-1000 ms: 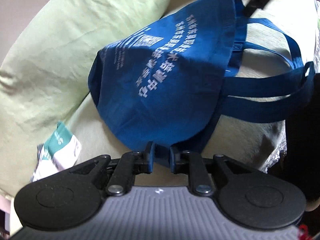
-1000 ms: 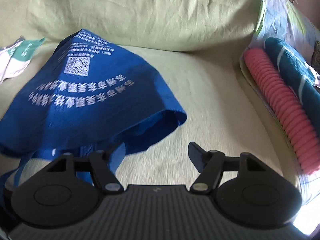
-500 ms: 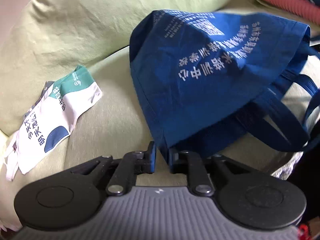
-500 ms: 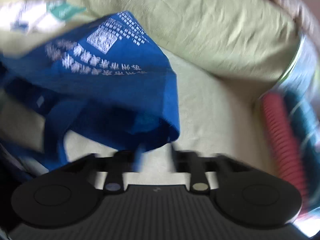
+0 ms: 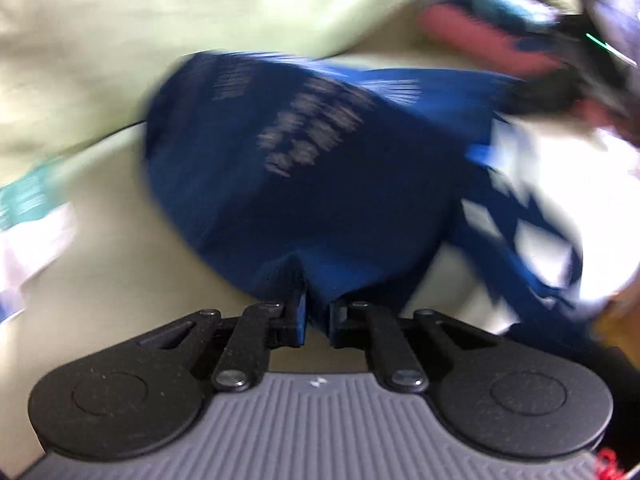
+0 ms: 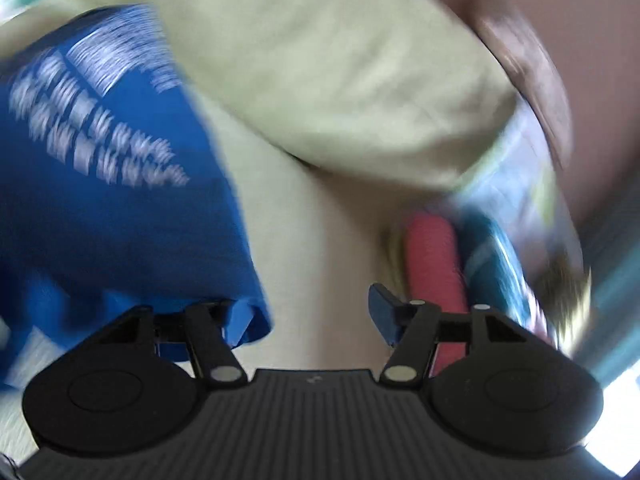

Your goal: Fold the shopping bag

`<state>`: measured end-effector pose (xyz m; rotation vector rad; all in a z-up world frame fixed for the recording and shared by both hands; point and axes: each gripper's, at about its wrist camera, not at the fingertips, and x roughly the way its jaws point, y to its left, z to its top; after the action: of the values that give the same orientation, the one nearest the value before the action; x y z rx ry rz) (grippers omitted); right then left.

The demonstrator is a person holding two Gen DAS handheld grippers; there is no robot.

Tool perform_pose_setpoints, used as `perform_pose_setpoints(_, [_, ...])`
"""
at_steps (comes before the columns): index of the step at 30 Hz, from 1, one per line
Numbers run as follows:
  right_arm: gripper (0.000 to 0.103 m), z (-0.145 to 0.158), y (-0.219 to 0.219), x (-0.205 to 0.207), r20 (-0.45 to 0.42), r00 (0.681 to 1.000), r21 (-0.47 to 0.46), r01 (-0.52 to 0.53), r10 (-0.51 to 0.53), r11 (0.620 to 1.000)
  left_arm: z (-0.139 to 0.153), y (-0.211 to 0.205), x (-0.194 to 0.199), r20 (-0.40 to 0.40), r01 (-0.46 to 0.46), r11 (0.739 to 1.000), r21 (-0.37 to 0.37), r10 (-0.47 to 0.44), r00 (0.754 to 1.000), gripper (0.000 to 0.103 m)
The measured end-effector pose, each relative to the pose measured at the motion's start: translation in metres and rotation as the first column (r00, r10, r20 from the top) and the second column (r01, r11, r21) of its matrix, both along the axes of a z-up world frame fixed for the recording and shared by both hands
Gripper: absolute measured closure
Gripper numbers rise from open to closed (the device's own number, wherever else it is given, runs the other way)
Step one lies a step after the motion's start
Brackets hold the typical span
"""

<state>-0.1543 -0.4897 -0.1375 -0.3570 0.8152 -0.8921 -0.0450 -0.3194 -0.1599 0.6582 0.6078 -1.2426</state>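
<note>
1. The blue bag (image 5: 320,168) is spread on the green cushion (image 5: 120,264), directly ahead of the left tongs (image 5: 318,316).
2. Its near edge is pinched between the left tongs' narrow jaws, which have just been closing.
3. The right tongs (image 6: 312,316) are held wide, nothing gripped; the bag's corner overlaps their left finger.

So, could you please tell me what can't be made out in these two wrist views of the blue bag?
- Left wrist view: white print on the shopping bag is smeared by motion blur, unreadable.
- Left wrist view: the left tool has bag cloth between its fingers; blur hides whether the pads press it.
- Right wrist view: one finger of the right tool is hidden behind the bag's edge.
- Right wrist view: the pink roll is blurred.
</note>
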Motion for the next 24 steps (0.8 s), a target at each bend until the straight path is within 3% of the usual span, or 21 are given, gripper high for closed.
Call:
perform_pose_setpoints(3, [0.04,0.035,0.015,-0.03,0.158,0.987,0.153,0.01,-0.034,0.988,0.008,0.027,-0.022,0.079,0.104,0.995,-0.006,-0.103,0.991,0.063])
perform_pose_setpoints(5, [0.035,0.045,0.044,-0.05,0.277,0.961,0.315,-0.074,-0.017,0.946,0.007,0.049,-0.011,0.069,0.082,0.996,0.025,-0.084,0.994,0.062])
perform_pose_setpoints(6, [0.035,0.045,0.057,-0.057,0.328,0.945,0.402,-0.13,-0.01,0.907,0.006,0.064,-0.002,0.055,0.059,0.997,0.051,-0.062,0.997,0.062])
perform_pose_setpoints(7, [0.035,0.043,0.069,-0.065,0.383,0.924,0.501,-0.2,-0.009,0.842,0.008,0.071,0.006,0.045,0.047,0.997,0.065,-0.05,0.998,0.062])
perform_pose_setpoints(9, [0.035,0.028,0.092,-0.065,0.44,0.897,0.679,-0.302,-0.041,0.669,0.013,0.088,0.024,0.033,0.018,0.996,0.086,-0.021,0.999,0.064])
perform_pose_setpoints(12, [0.036,-0.001,0.117,-0.044,0.446,0.892,0.806,-0.364,-0.075,0.467,0.025,0.104,0.036,0.035,0.001,0.998,0.07,-0.004,0.999,0.064])
perform_pose_setpoints(16, [0.04,-0.036,0.137,-0.013,0.397,0.91,0.893,-0.351,-0.123,0.282,0.034,0.12,0.057,0.059,-0.096,0.994,0.052,0.093,0.994,0.064])
perform_pose_setpoints(18, [0.043,-0.049,0.144,-0.002,0.402,0.902,0.901,-0.36,-0.157,0.242,0.034,0.123,0.071,0.076,-0.15,0.988,0.042,0.147,0.986,0.064])
perform_pose_setpoints(20, [0.045,-0.061,0.148,0.007,0.404,0.893,0.903,-0.354,-0.198,0.246,0.033,0.123,0.083,0.069,-0.184,0.983,0.025,0.182,0.981,0.064])
perform_pose_setpoints(21, [0.07,-0.066,0.148,0.009,0.399,0.891,0.904,-0.343,-0.216,0.255,0.033,0.123,0.089,0.057,-0.198,0.98,0.017,0.197,0.979,0.064])
perform_pose_setpoints(22, [0.088,-0.072,0.144,0.009,0.389,0.892,0.906,-0.325,-0.229,0.273,0.032,0.118,0.096,0.047,-0.208,0.978,0.009,0.207,0.977,0.064])
perform_pose_setpoints(23, [0.101,-0.078,0.141,0.01,0.379,0.893,0.907,-0.306,-0.242,0.29,0.031,0.114,0.102,0.037,-0.218,0.976,0.001,0.218,0.975,0.064])
perform_pose_setpoints(24, [0.101,-0.081,0.137,0.007,0.367,0.898,0.906,-0.286,-0.244,0.312,0.03,0.109,0.109,0.028,-0.228,0.974,-0.007,0.228,0.973,0.064])
